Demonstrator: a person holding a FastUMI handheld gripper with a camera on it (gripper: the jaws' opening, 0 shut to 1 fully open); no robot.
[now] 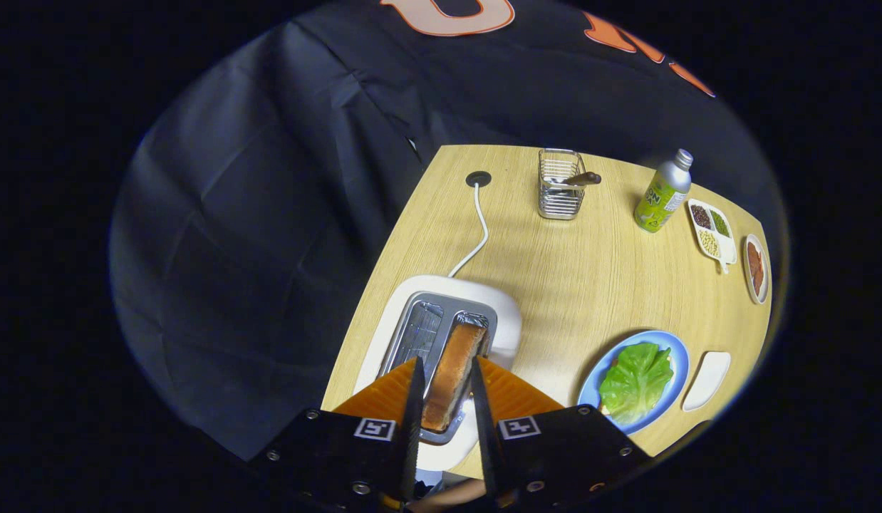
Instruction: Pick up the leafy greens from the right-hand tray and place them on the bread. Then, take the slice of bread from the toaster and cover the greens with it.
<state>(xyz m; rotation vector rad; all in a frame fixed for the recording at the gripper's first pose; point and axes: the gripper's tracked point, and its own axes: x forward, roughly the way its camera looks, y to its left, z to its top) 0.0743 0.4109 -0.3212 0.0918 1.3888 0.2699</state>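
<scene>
Risk: our gripper (pixel 444 381) is clamped on the toast (pixel 452 374), which sits part-raised from the toaster (pixel 448 335) slot, so a crooked pull could snag it before we reach the greens (pixel 635 381) on the blue plate (pixel 680 360).

One toaster (pixel 441 335), one bottle (pixel 663 194), three dishes (pixel 712 228).

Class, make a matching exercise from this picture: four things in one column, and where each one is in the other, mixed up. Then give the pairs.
1. bread slice
2. lettuce leaf
3. white cable
4. knife

A. on the blue plate
B. in the wire basket
C. between the fingers, above the toaster
D. running from the toaster to the hole in the table

Pairs: 1-C, 2-A, 3-D, 4-B
</scene>
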